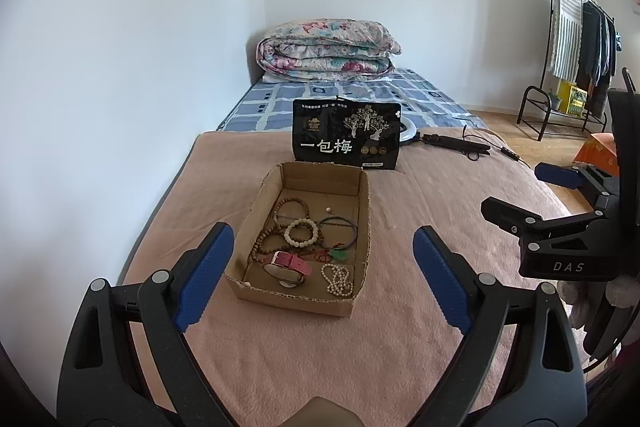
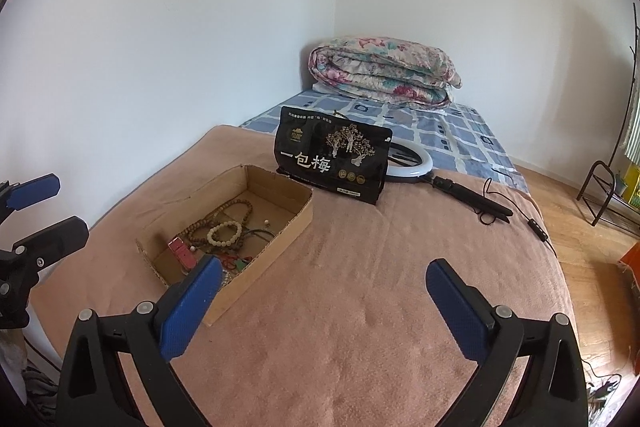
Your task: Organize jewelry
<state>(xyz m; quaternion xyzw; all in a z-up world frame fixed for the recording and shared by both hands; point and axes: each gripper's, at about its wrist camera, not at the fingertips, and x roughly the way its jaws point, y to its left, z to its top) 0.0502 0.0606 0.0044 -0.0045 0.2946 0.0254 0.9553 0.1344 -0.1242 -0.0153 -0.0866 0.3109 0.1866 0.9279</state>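
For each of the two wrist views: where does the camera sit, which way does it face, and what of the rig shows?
Left wrist: behind the open left gripper, facing the cardboard box of jewelry head-on; the right gripper shows at the right edge.
Right wrist: behind the open right gripper, facing bare pink blanket, box at left; the left gripper shows at the left edge.
Shared: box, black snack bag, folded quilt.

Black tongs, blue pads (silver rivets)
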